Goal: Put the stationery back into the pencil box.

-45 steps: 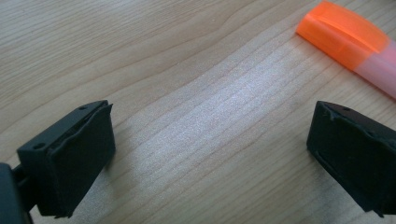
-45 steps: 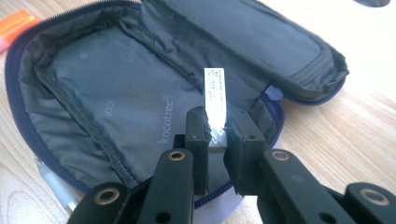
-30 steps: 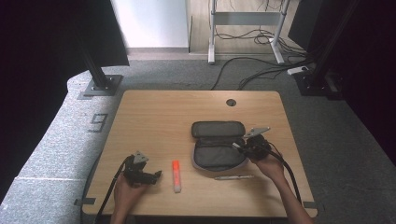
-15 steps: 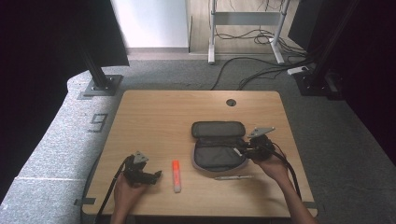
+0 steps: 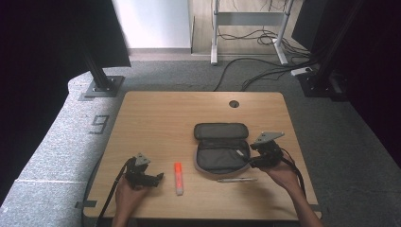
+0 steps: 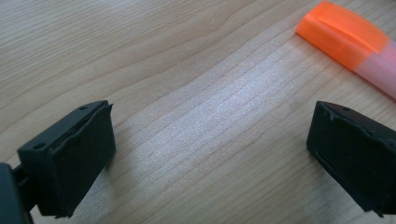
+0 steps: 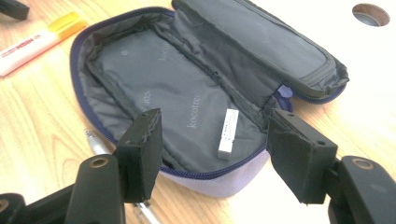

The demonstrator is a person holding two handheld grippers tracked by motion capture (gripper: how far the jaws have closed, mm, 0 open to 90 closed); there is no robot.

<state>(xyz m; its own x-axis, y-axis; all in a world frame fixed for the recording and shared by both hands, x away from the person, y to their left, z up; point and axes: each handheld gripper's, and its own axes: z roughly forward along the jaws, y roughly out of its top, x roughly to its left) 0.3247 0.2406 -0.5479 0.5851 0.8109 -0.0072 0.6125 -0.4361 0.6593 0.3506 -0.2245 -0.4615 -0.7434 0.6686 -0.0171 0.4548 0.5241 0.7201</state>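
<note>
Part of the slim silver pen (image 5: pixel 237 179) is hidden beneath the right gripper (image 7: pixel 215 156) in its own view. Both the left gripper (image 6: pixel 210 154) and the right are spread, holding nothing. An unzipped grey fabric pencil case (image 7: pixel 187 93) with a small white eraser (image 7: pixel 228 133) inside lies mid-table, the orange highlighter (image 5: pixel 178 177) well apart to its left.
</note>
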